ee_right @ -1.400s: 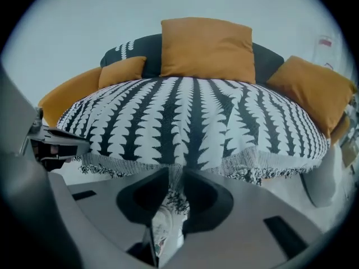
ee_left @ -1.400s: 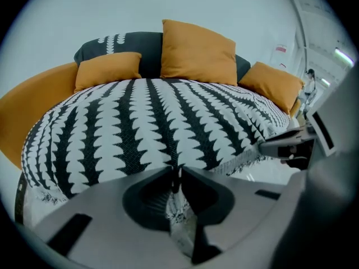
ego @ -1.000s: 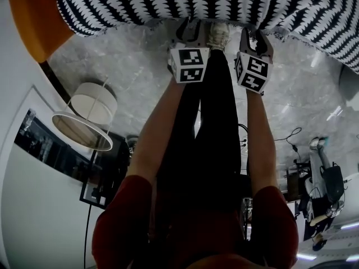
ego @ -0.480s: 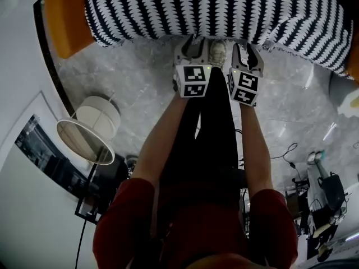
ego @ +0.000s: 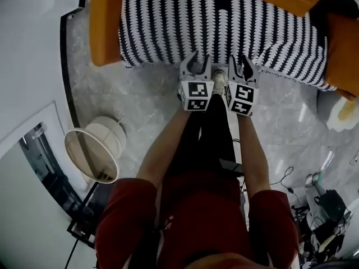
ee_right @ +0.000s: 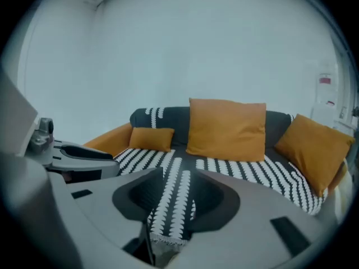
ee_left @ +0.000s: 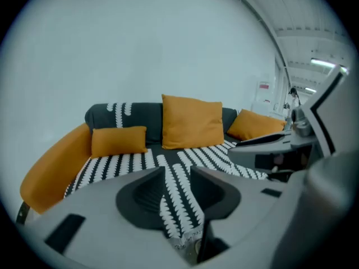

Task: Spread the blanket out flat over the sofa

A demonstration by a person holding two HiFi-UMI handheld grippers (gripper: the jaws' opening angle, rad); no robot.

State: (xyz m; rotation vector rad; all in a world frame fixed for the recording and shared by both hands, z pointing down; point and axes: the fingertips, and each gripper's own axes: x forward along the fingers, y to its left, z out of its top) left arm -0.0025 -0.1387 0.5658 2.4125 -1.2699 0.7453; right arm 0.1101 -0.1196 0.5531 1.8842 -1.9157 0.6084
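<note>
My two claws have risen together over the last second. The left claw (ego: 194, 67) and right claw (ego: 241, 69) sit side by side at mid-frame, each clenched on the near hem of the blanket (ego: 224, 27). It lies striped across the seat of the sofa (ego: 104, 35) in the upper frame. I judge the front edge is lifted, ready for a pull or shake to flatten it.

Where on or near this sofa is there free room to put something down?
Free: the blanket on the seat, between the cushions and the front edge; the floor between the lamp and the sofa. Crowded: the back, filled by cushions, and the front edge's middle, where the left tongs and the right tongs grip the blanket.
</note>
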